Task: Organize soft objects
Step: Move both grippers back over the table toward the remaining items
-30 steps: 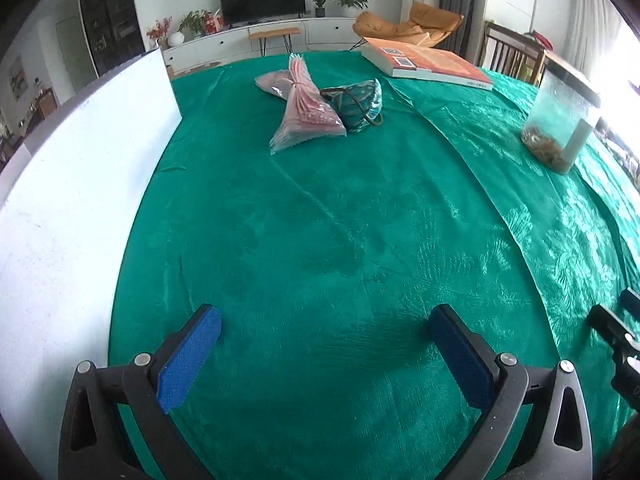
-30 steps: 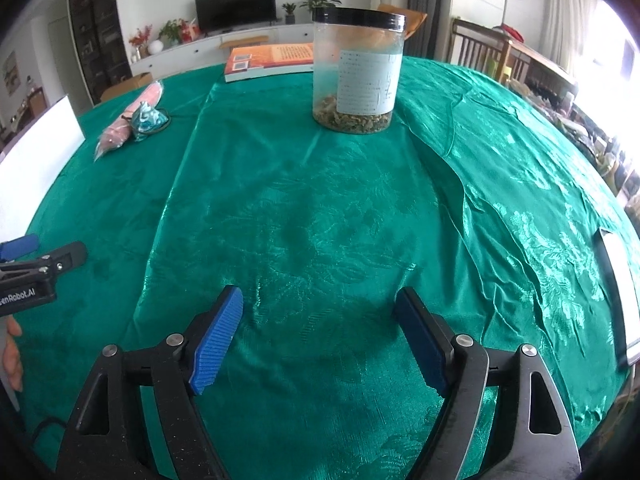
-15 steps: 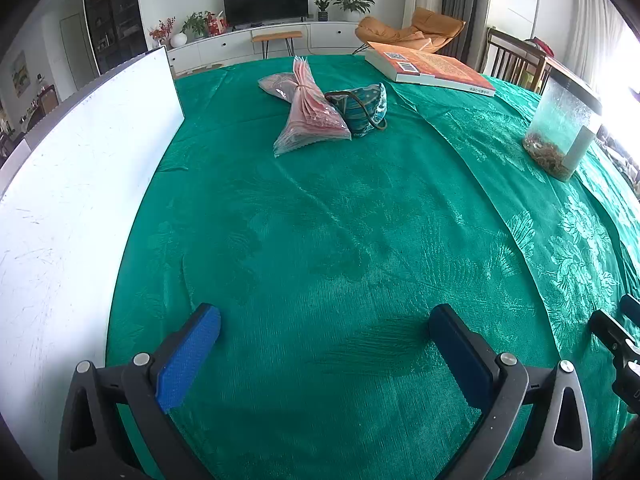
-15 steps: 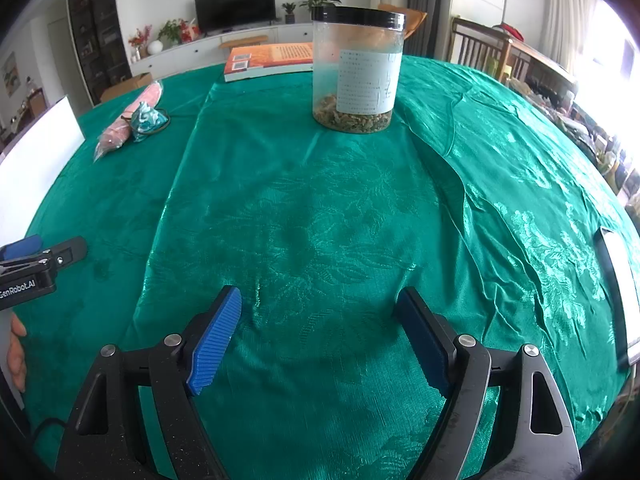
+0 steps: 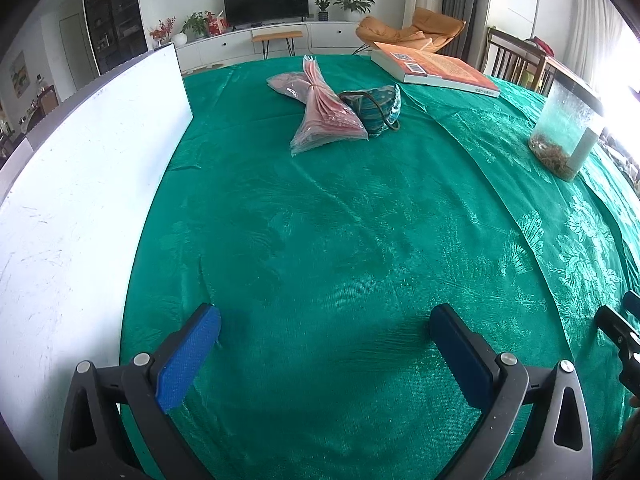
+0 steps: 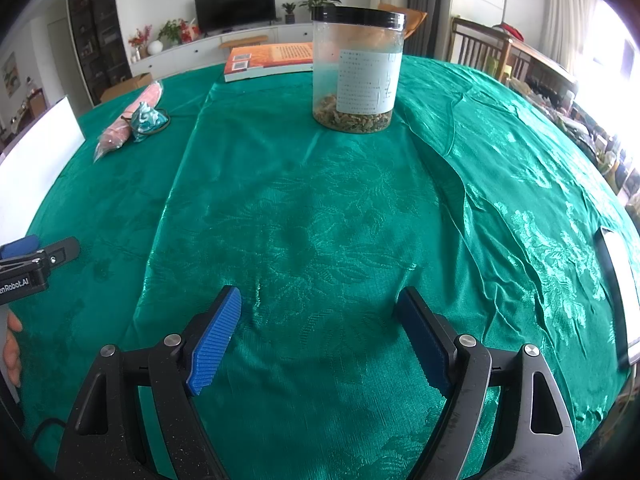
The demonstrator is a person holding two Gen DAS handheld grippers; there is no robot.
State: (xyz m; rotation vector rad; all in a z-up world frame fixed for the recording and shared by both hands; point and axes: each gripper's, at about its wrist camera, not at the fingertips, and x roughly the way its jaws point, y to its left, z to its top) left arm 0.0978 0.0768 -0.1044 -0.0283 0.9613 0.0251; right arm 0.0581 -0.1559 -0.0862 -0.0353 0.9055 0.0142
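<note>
A pink bundle of plastic bags (image 5: 324, 112) lies on the green tablecloth at the far middle, with a teal patterned pouch (image 5: 378, 108) touching its right side. Both also show far left in the right wrist view, the bundle (image 6: 120, 132) and the pouch (image 6: 148, 118). My left gripper (image 5: 324, 316) is open and empty, low over the cloth, well short of them. My right gripper (image 6: 320, 300) is open and empty, facing a clear jar (image 6: 357, 68).
A white board (image 5: 80, 184) stands along the left edge of the table. An orange book (image 5: 434, 70) lies at the far right. The black-lidded jar (image 5: 568, 124) holds some brown bits. A white-edged flat item (image 6: 618, 292) lies at the table's right edge.
My left gripper has moved forward a little toward the pink bundle and pouch, which look larger now. My right gripper has barely moved.
</note>
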